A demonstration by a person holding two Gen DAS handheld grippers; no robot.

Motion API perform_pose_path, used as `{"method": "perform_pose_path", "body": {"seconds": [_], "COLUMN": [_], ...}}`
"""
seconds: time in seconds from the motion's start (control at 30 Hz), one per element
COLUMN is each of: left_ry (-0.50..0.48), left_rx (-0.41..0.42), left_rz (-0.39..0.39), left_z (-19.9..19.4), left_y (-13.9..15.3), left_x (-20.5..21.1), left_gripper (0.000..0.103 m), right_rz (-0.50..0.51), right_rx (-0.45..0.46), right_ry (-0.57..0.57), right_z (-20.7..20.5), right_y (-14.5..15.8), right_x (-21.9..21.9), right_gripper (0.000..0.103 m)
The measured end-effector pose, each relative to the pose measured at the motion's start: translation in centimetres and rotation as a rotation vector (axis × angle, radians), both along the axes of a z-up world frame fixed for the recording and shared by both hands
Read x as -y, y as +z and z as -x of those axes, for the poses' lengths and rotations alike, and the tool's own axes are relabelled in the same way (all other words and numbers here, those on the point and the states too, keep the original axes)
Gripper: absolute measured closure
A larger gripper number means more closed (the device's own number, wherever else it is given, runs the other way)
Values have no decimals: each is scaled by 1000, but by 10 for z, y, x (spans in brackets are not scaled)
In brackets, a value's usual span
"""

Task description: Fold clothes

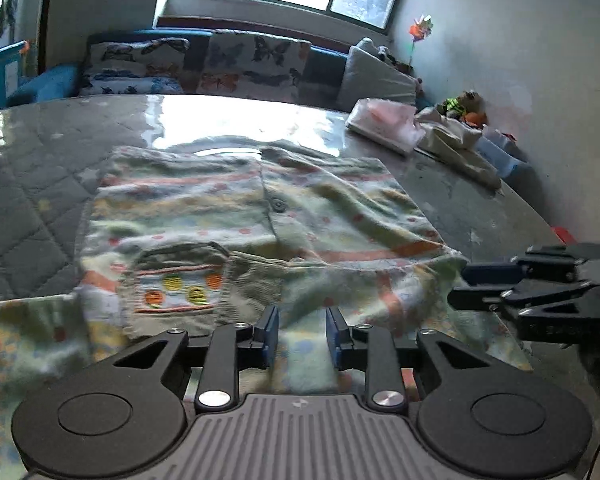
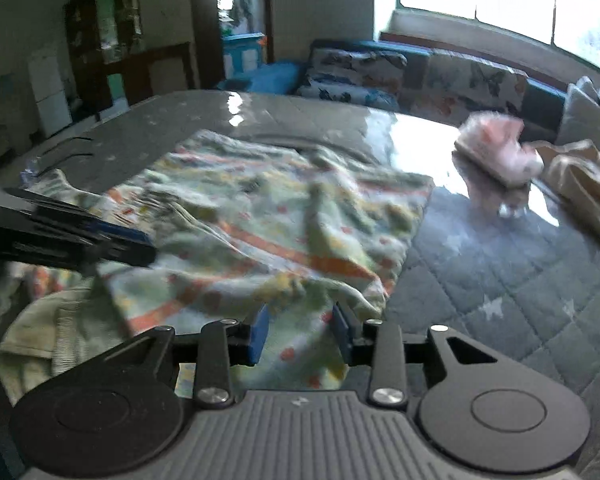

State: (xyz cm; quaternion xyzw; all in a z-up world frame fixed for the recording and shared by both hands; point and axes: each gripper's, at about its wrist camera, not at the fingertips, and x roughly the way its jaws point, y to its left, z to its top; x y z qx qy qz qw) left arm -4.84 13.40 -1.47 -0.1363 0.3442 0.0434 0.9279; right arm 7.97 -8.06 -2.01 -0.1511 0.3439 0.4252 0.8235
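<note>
We fold a little sweater [image 1: 260, 216] on the surface [image 1: 40, 184].
Our left gripper [image 1: 302, 336] and right gripper [image 2: 300, 332] are both open a little, over its near edge.

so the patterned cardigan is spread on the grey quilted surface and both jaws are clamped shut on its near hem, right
Not quite. The pastel striped knit cardigan does lie on the grey quilted surface, but both sets of jaws are open over its near edge: the left gripper in the left wrist view, the right gripper in the right wrist view.
</note>
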Motion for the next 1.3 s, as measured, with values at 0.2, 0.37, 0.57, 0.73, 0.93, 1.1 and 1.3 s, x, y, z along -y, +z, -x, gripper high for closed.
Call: {"method": "perform_pose_path", "body": {"seconds": [0.2,0.37,0.57,0.73,0.93,1.1,1.3], "left_ry": [99,253,475,643,821,848,841], "left_rx": [41,43,8,-27,-69,-99,-91], "left_rz": [16,1,-26,-75,-124,-121,-145], "left_z": [40,83,123,135,148,146,143], "left_y": [17,22,19,13,5,-3,-4], "left_x": [-24,-57,-102,-136,-175,-190,-193], "left_gripper": [59,47,42,38,37,38,51], "right_rz": [-19,-73,-32,-46,-68,-82,-93], "right_rx": [33,23,-15,-6,13,23,30], "right_ry": [11,77,116,111,117,140,137], "right_z": [9,22,35,41,49,57,63], "right_y": [8,11,-7,-2,10,15,16], "right_x": [-7,-32,-57,-52,-48,-48,-45], "right_gripper": [61,58,57,57,51,50,49]}}
